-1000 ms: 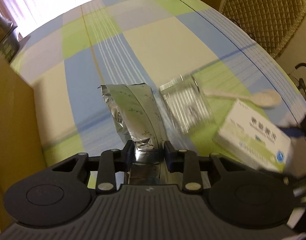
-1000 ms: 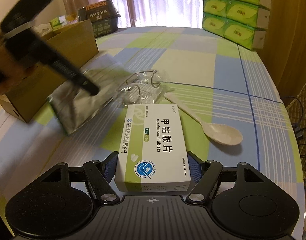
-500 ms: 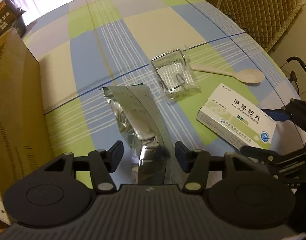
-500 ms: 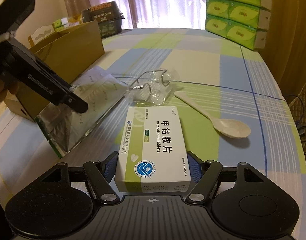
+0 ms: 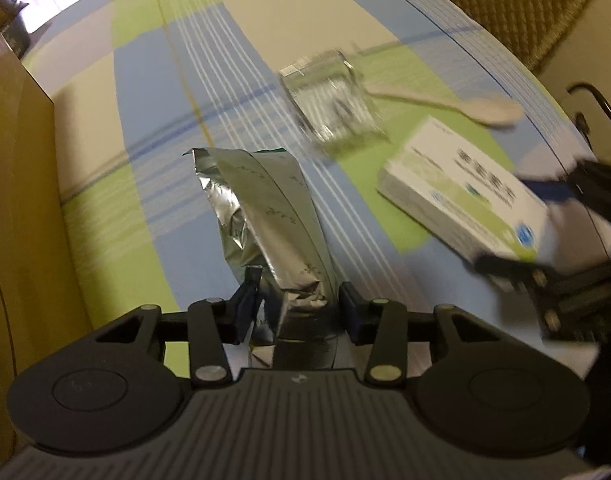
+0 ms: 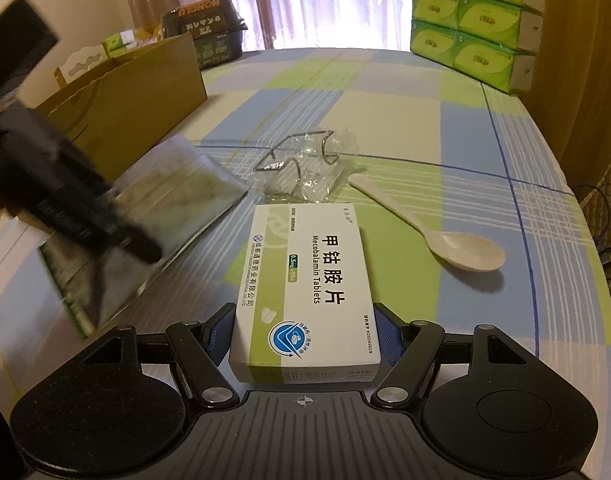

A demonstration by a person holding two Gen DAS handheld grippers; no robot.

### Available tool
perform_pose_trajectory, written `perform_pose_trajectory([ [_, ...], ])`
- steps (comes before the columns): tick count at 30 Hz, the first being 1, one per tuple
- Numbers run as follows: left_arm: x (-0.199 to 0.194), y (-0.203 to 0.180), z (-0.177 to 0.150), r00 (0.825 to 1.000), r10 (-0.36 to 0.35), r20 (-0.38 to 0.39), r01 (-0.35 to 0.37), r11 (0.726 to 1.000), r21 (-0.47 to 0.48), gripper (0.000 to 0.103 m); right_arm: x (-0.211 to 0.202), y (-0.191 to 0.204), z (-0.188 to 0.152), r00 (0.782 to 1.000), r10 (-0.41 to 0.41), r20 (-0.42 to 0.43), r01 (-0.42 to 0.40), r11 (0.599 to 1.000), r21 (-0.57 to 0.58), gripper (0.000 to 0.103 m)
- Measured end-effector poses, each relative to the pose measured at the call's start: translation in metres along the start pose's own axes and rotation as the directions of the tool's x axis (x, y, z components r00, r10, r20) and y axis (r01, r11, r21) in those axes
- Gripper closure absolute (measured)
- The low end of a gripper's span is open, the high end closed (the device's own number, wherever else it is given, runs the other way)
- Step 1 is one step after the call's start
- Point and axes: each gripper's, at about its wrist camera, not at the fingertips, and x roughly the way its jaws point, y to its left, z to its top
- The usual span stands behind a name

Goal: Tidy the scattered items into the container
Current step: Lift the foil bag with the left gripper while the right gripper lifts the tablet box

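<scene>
Since half a second ago the left tongs (image 5: 295, 308) have narrowed from a wide gap onto the foil pouch (image 5: 265, 216), whose crumpled lower end now sits pinched between the two blue pads; the pouch's far end points away across the checked tabletop (image 5: 153, 92), and motion blur smears much of the left wrist view. From the right wrist view the same pouch (image 6: 157, 216) appears tilted, its upper end raised off the cloth, with the left tongs (image 6: 145, 254) a dark blurred shape across it. The right tongs (image 6: 303, 334) clamp the near end of the white and green tablet box (image 6: 305, 288), one pad against each long side, as they did before. Just beyond the box lies a clear plastic wrapper with a bent wire frame (image 6: 309, 168), and a white plastic spoon (image 6: 437, 232) lies to its right, bowl toward the right edge of the tabletop, apart from the box. The cardboard box (image 6: 125, 120), the container, stands open along the left edge of the tabletop, near the pouch but not touching it as far as can be told. A stack of green tissue packs (image 6: 473, 20) stands at the far right corner, and a dark carton (image 6: 209, 28) sits behind the cardboard box by the curtain.
</scene>
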Motion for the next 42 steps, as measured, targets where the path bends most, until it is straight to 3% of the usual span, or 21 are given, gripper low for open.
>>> perform_pose_trajectory([
  [10,-0.003,0.005,0.005,1.0,0.007,0.005,-0.007,1.0,-0.023,0.049,0.012,0.003,0.007,0.999,-0.02,-0.028,0.02,1.0,-0.011,0.029],
  [14,0.004,0.008,0.006,1.0,-0.005,-0.012,0.004,0.999,-0.034,0.047,0.02,0.002,0.013,0.999,-0.024,-0.023,0.024,1.0,-0.005,0.017],
  [23,0.011,0.007,0.0,1.0,0.003,-0.017,-0.004,0.998,-0.056,0.047,0.032,0.005,0.022,1.0,-0.019,-0.025,0.019,1.0,-0.012,0.018],
  [24,0.012,0.007,-0.001,1.0,0.001,-0.017,-0.002,0.998,-0.058,0.048,0.032,0.005,0.022,0.999,-0.021,-0.024,0.02,1.0,-0.012,0.028],
  [25,0.012,0.006,-0.002,1.0,-0.002,-0.017,0.001,0.998,-0.059,0.051,0.031,0.006,0.021,0.999,-0.031,-0.022,0.03,0.999,-0.018,0.03],
  [31,0.005,0.001,-0.007,1.0,-0.003,-0.005,0.003,0.999,-0.045,0.067,0.025,0.009,0.017,0.999,-0.049,-0.009,0.048,0.998,-0.03,0.03],
  [42,-0.027,0.004,-0.025,1.0,-0.025,0.007,0.026,0.998,-0.05,0.068,0.007,0.019,0.019,0.998,-0.042,0.047,0.043,0.999,-0.022,0.03],
])
